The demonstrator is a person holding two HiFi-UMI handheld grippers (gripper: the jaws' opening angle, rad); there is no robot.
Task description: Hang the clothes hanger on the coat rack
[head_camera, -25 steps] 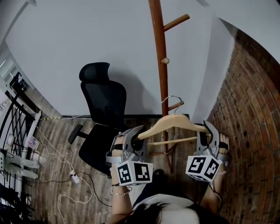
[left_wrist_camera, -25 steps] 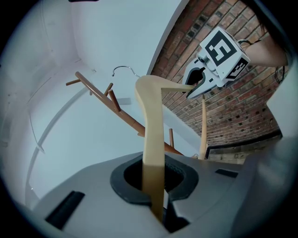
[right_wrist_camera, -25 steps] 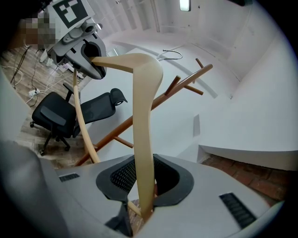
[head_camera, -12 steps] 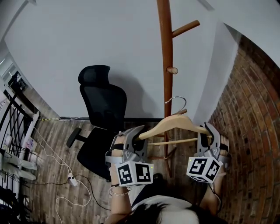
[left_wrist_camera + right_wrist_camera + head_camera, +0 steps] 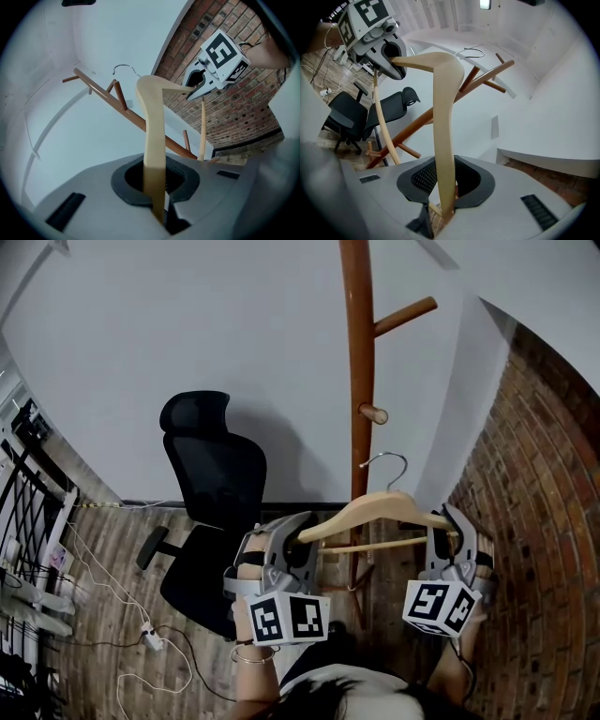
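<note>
A pale wooden clothes hanger (image 5: 375,512) with a metal hook (image 5: 386,463) hangs level between my two grippers. My left gripper (image 5: 298,542) is shut on its left end, my right gripper (image 5: 441,532) on its right end. The hook stands just in front of the brown coat rack pole (image 5: 358,381), below a short peg (image 5: 373,413) and a longer upper peg (image 5: 403,317). In the left gripper view the hanger arm (image 5: 152,140) runs out of the left gripper (image 5: 157,187) toward the right gripper (image 5: 213,70). The right gripper view shows the hanger (image 5: 443,131) clamped in the right gripper (image 5: 446,187).
A black office chair (image 5: 211,484) stands left of the rack on the wooden floor. A brick wall (image 5: 534,521) closes the right side, a white wall the back. Cables and a power strip (image 5: 145,638) lie at lower left beside a metal frame (image 5: 28,521).
Both grippers have lifted the hanger together. Its hook has risen from beside the lower peg to a spot closer under the short middle peg.
</note>
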